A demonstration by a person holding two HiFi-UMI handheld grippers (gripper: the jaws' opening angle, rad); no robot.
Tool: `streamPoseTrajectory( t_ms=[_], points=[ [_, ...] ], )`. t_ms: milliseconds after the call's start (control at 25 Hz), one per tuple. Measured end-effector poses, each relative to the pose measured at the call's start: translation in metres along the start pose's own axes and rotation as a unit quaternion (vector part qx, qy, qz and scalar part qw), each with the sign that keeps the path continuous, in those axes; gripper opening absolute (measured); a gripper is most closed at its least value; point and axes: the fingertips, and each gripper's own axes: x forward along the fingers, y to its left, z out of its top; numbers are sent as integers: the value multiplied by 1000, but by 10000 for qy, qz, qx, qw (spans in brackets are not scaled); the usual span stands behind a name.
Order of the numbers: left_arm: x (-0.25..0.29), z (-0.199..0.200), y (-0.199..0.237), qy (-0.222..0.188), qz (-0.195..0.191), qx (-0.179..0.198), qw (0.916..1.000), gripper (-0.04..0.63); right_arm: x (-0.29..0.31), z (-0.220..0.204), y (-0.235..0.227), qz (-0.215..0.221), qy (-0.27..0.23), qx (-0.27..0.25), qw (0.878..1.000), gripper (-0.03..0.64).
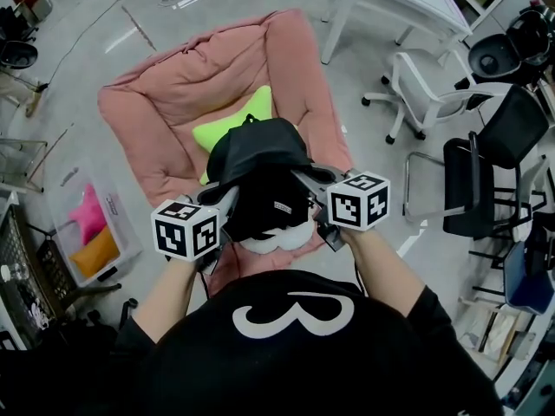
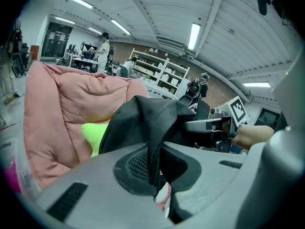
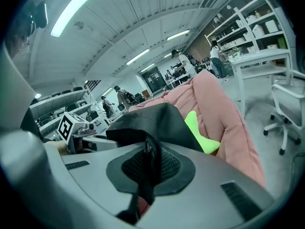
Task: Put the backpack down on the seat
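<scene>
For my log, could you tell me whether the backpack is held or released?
Held: the left gripper and right gripper are each shut on the backpack over the seat; whether it touches, cannot tell.

Black backpack (image 1: 258,165) hangs over the pink cushioned seat (image 1: 173,89).

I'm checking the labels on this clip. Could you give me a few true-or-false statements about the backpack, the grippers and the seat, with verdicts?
1. The left gripper and the right gripper are both shut on the black backpack. True.
2. The seat is blue. False: it is pink.
3. A green pillow lies on the seat. True.
4. In the head view the clear bin stands right of the seat. False: it stands left of it.
</scene>
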Motion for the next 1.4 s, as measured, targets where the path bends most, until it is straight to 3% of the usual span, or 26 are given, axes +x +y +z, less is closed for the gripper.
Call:
streamPoseTrajectory(
  t_ms=[200,480,760,1000,1080,1160,1320,1400],
  points=[
    [11,-1,23,83,69,-60,9999,12,25,1,-10,21,158,-200,9997,15],
    [33,-14,59,138,153,-232,9995,14,63,-13,-29,-284,333,-853,9954,16],
    [51,-21,89,214,476,-227,9984,14,94,-26,-48,-384,418,-670,9961,17],
    [61,-22,107,204,508,-297,9981,15,107,-29,-52,-360,548,-496,9966,19],
    [63,-22,111,218,515,-347,9978,41,109,-29,-57,-456,598,-517,9958,38],
    [62,-24,115,235,540,-437,9973,125,109,-31,-62,-584,692,-580,9942,70],
    [53,-28,124,93,712,-610,9956,241,102,-36,-67,-761,793,-717,9914,206],
    [48,-32,128,82,807,-675,9944,267,94,-36,-69,-802,782,-768,9907,232]
  ],
)
